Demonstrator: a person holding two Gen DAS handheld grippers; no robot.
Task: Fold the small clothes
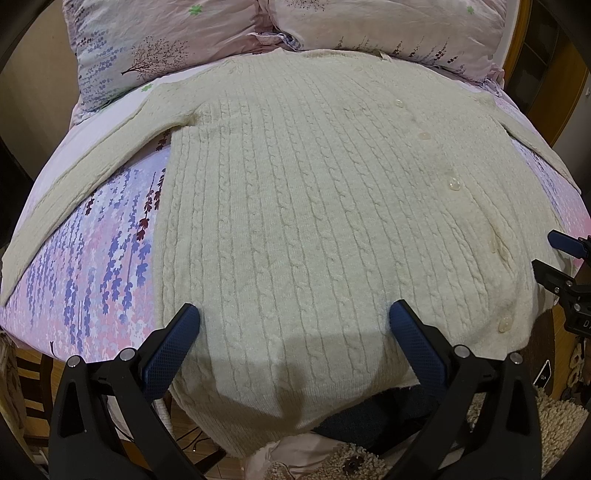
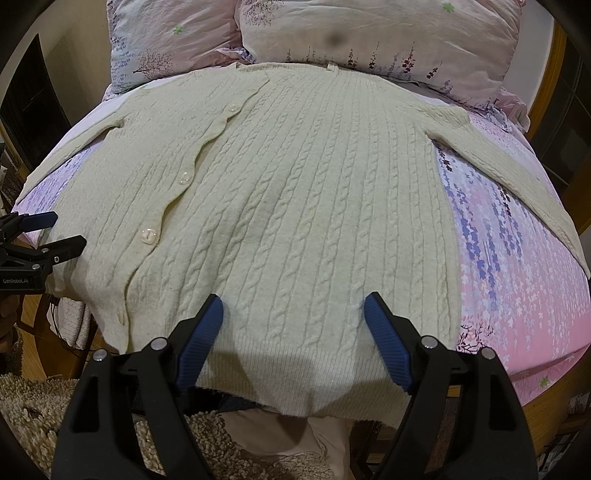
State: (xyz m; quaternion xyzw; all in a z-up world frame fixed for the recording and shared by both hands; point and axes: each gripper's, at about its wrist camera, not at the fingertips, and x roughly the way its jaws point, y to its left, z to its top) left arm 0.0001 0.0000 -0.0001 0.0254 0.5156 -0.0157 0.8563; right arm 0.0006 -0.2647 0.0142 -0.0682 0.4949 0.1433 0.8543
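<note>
Beneath both spread grippers (image 1: 294,314) (image 2: 293,304), flat cardigan (image 1: 314,192).

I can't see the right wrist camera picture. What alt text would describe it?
A cream cable-knit cardigan lies buttoned and spread flat on a floral pink bedsheet, sleeves out to both sides and two pillows beyond its collar. The right gripper is open over the hem, and the left gripper, also open, shows at the left edge.
</note>
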